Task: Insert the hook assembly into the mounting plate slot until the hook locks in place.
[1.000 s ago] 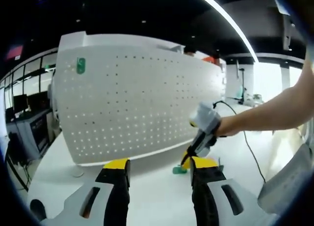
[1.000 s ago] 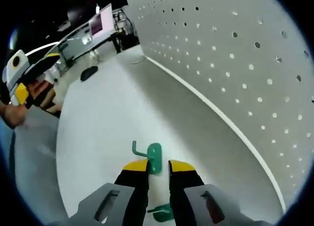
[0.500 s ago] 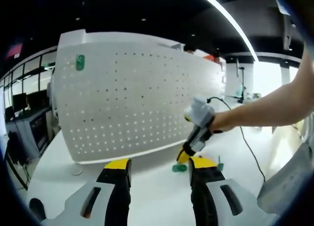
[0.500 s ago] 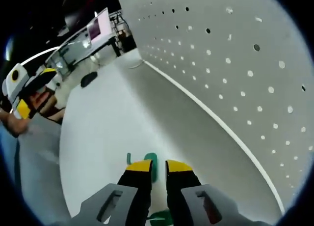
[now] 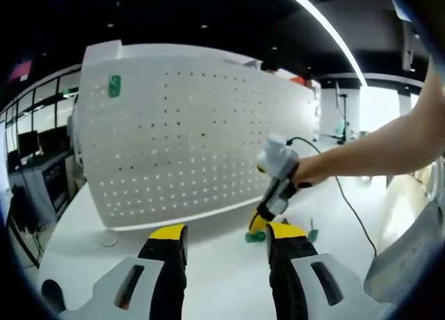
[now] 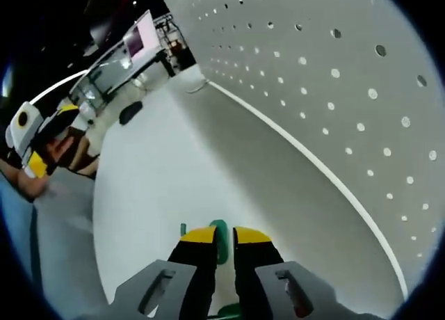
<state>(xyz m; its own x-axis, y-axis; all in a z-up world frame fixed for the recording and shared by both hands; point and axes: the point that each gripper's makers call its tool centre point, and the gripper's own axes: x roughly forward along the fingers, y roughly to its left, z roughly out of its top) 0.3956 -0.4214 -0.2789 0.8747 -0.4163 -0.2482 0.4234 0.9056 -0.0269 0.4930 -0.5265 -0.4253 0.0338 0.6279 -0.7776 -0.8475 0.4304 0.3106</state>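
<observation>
Left gripper view takes in the white pegboard point(image 5: 195, 136) standing on the table point(image 5: 208, 292), a green piece point(image 5: 114, 85) mounted near its top corner. The left gripper point(image 5: 226, 240) waits, jaws spread, empty. The right gripper point(image 6: 215, 238) straddles the green hook point(image 6: 220, 238) on the table; it has advanced over it since a second ago. Pickup seems underway: next, pinch and lift toward the board.

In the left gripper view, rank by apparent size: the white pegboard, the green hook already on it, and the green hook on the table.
1. White pegboard, by far the largest.
2 and 3. Green hook on the pegboard and green hook on the table: both tiny, and the table one is partly hidden by the right gripper, so no ranking.
</observation>
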